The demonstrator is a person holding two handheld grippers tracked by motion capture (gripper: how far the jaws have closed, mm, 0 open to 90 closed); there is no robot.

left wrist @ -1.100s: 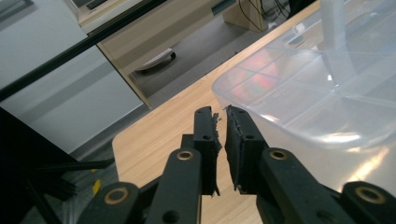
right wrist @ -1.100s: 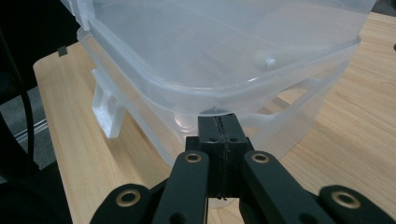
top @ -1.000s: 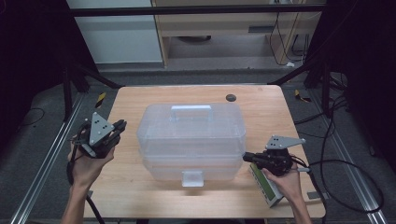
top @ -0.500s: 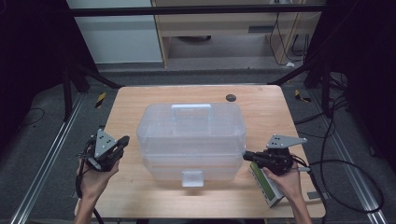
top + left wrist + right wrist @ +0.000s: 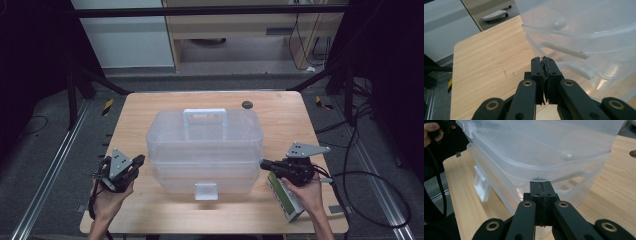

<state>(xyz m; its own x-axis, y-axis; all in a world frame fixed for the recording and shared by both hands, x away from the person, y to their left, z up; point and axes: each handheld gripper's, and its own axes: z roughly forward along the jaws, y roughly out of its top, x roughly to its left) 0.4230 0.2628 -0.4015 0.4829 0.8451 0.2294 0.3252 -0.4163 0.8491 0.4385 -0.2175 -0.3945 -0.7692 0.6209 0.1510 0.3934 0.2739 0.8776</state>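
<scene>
A large clear plastic storage box (image 5: 205,145) with a lid, a top handle (image 5: 204,115) and a front latch (image 5: 206,190) stands in the middle of the wooden table (image 5: 280,120). My left gripper (image 5: 139,159) sits at the box's left end, jaws pressed together with nothing between them, tips close to the box wall (image 5: 584,45). At the box's right end my right gripper (image 5: 263,164) is shut and empty too, its tips (image 5: 541,185) right under the lid's rim (image 5: 564,167).
A green and white flat device (image 5: 286,199) lies on the table under my right hand. A dark round hole (image 5: 246,104) marks the table's far side. Metal frame rails and cables run along both sides of the table.
My left gripper has come down and toward the near edge, from beside the box's upper left to low at its left end. The right gripper has stayed in place.
</scene>
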